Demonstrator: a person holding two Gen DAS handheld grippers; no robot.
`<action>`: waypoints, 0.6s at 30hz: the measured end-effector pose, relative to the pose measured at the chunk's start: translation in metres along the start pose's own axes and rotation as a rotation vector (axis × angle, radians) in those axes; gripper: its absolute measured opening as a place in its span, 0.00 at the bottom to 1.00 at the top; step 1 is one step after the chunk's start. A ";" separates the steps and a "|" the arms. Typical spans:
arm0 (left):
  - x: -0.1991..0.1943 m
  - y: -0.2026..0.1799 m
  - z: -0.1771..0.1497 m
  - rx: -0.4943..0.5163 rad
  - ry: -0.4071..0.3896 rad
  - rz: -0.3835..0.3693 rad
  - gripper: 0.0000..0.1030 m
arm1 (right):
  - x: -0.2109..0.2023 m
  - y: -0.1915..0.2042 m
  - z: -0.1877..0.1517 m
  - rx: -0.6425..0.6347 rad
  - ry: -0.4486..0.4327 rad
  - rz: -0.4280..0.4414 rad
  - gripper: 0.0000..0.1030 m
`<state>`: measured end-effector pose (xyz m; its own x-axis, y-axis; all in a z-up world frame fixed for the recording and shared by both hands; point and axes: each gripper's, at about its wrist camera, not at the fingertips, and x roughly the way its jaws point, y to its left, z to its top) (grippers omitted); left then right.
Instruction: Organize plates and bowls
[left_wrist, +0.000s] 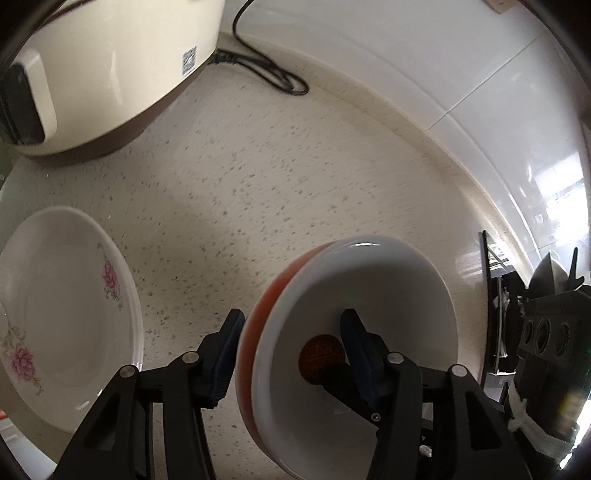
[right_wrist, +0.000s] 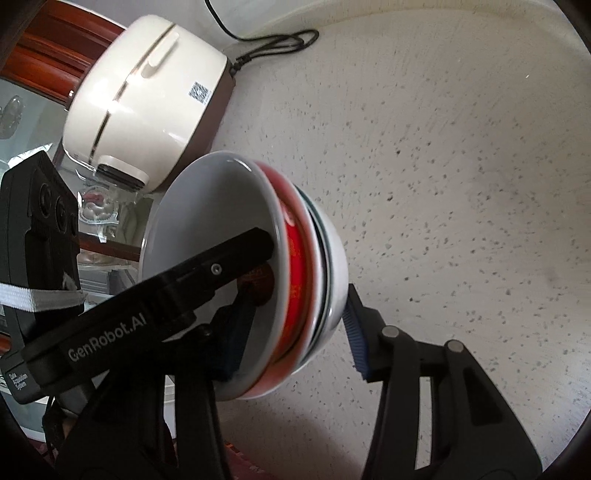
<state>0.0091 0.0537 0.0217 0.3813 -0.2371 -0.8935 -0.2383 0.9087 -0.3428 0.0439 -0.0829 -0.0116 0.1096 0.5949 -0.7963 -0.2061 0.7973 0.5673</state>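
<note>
My left tongs (left_wrist: 291, 350) and right tongs (right_wrist: 295, 325) were both clamped on the wall of the same stack of bowls (right_wrist: 258, 258), each with one finger inside the white top bowl and one outside, holding it tilted above the counter (left_wrist: 258, 166). The rice cooker (left_wrist: 110, 66) stood at the back edge, its cord (left_wrist: 273, 70) along the wall; the flowered plate (left_wrist: 62, 302) lay near the left edge. Nested, tilted bowls might slide apart if either grip loosened.

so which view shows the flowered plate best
The left wrist view: the flowered plate lies empty on the speckled counter, left of the gripped bowl, pink blossoms clear. The right wrist view does not show it.
</note>
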 end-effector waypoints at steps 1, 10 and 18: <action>-0.002 -0.003 0.001 0.002 -0.005 -0.003 0.53 | -0.003 0.000 0.000 -0.001 -0.004 -0.002 0.49; -0.023 -0.012 0.006 0.004 -0.044 -0.011 0.53 | -0.028 0.010 0.001 -0.009 -0.033 -0.010 0.48; -0.056 0.000 0.006 -0.018 -0.108 -0.005 0.53 | -0.039 0.038 0.004 -0.063 -0.042 0.006 0.48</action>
<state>-0.0068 0.0690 0.0732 0.4761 -0.2029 -0.8557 -0.2513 0.9011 -0.3535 0.0360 -0.0756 0.0417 0.1487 0.6042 -0.7828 -0.2671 0.7867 0.5565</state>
